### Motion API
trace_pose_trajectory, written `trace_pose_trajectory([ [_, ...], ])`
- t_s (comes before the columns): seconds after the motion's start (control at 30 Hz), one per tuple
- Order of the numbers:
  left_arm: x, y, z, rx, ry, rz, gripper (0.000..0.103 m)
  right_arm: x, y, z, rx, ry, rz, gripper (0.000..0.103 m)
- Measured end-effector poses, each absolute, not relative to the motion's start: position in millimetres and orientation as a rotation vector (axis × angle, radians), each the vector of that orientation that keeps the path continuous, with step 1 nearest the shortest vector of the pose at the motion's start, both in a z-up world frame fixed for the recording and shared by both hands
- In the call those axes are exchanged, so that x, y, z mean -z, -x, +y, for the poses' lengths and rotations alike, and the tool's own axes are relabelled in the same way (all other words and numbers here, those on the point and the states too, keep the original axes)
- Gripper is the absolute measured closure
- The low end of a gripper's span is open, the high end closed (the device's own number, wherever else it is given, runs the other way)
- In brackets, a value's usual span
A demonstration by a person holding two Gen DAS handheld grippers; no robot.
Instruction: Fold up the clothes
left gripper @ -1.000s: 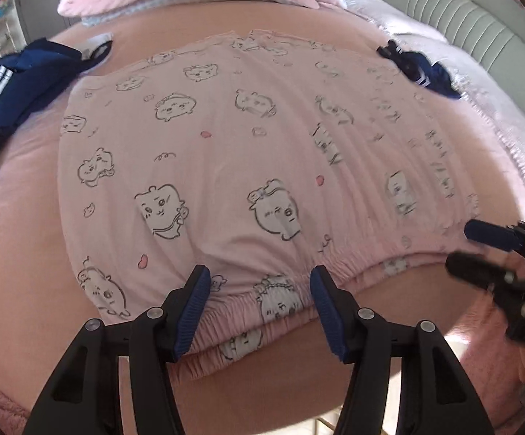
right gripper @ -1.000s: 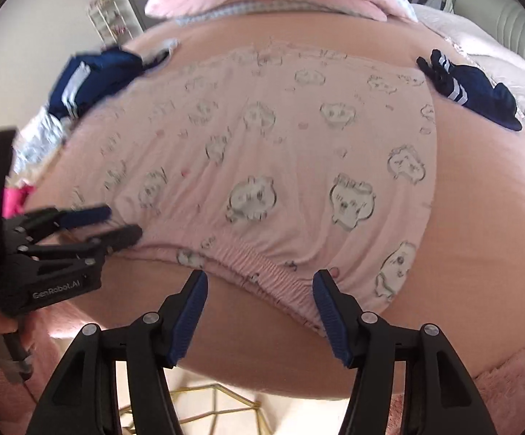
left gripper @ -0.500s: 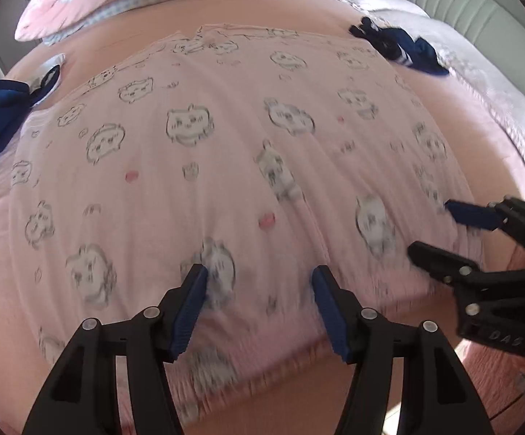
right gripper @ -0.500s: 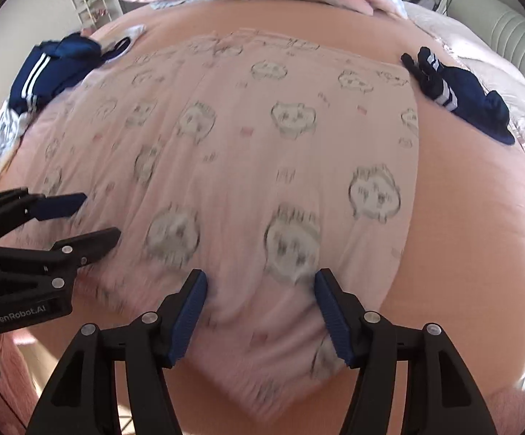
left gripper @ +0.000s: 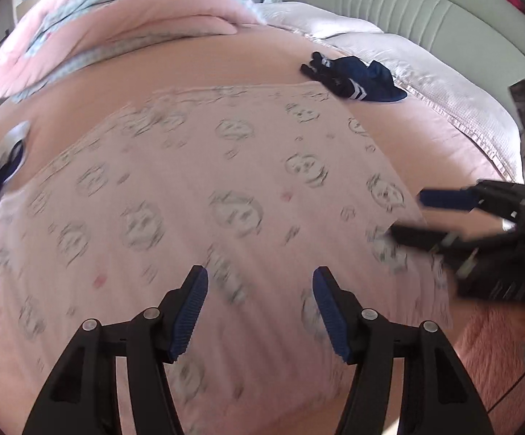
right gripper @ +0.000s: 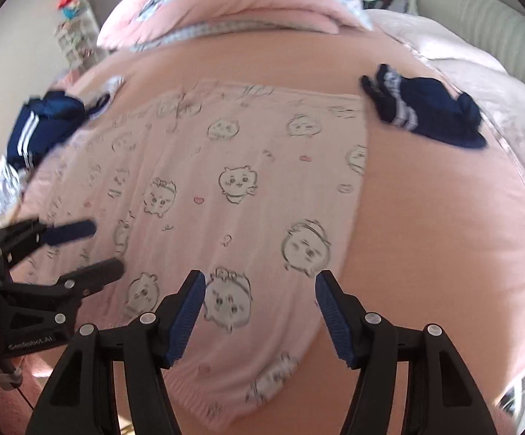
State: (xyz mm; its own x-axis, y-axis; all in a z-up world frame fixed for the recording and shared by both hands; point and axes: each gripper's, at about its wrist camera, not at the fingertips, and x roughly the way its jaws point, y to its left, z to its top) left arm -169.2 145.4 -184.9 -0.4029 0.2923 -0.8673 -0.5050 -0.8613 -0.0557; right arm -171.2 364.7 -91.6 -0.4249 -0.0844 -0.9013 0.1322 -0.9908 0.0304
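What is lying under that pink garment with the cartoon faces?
The pink garment lies spread flat on a plain pink bed cover, which shows all round it. Whatever sits directly beneath the cloth is covered.

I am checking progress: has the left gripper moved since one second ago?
Yes. The left gripper has moved from the waistband edge inward over the pink garment.

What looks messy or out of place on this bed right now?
The pink printed garment lies spread flat, nothing odd there. Two dark blue striped pieces sit crumpled rather than folded: one off its far right corner, another bunched at the left edge. Both grippers are open and hold nothing.
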Motion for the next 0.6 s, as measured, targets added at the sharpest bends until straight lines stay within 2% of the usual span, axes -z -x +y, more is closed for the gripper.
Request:
trace_pose_trajectory([
  [0.07, 200.3, 176.6, 151.6, -2.242, 1.438, 0.351, 0.045, 107.5, 171.4, 363.6, 2.522, -1.675, 0.177, 0.04],
  [0.1, 202.7, 172.3, 144.5, -2.242, 1.453, 0.335, 0.044, 109.4, 167.3, 371.5, 2.521, -1.693, 0.174, 0.04],
  [0.17, 202.8, 156.1, 122.6, -2.258, 1.454, 0.277, 0.043, 107.5, 157.8, 396.8, 2.519, -1.741, 0.084, 0.037],
  [0.23, 199.8, 139.4, 109.5, -2.252, 1.457, 0.297, 0.04, 101.5, 151.3, 425.3, 2.51, -1.822, -0.067, 0.037],
  [0.33, 189.7, 137.2, 102.4, -2.249, 1.439, 0.267, 0.04, 83.6, 147.8, 445.3, 2.567, -1.796, -0.169, 0.037],
  [0.47, 176.9, 154.9, 112.3, -2.277, 1.378, 0.216, 0.04, 67.4, 154.8, 433.2, 2.639, -1.656, -0.223, 0.037],
  [0.6, 181.2, 173.1, 135.5, -2.278, 1.356, 0.177, 0.04, 76.9, 158.6, 399.8, 2.592, -1.616, -0.264, 0.037],
])
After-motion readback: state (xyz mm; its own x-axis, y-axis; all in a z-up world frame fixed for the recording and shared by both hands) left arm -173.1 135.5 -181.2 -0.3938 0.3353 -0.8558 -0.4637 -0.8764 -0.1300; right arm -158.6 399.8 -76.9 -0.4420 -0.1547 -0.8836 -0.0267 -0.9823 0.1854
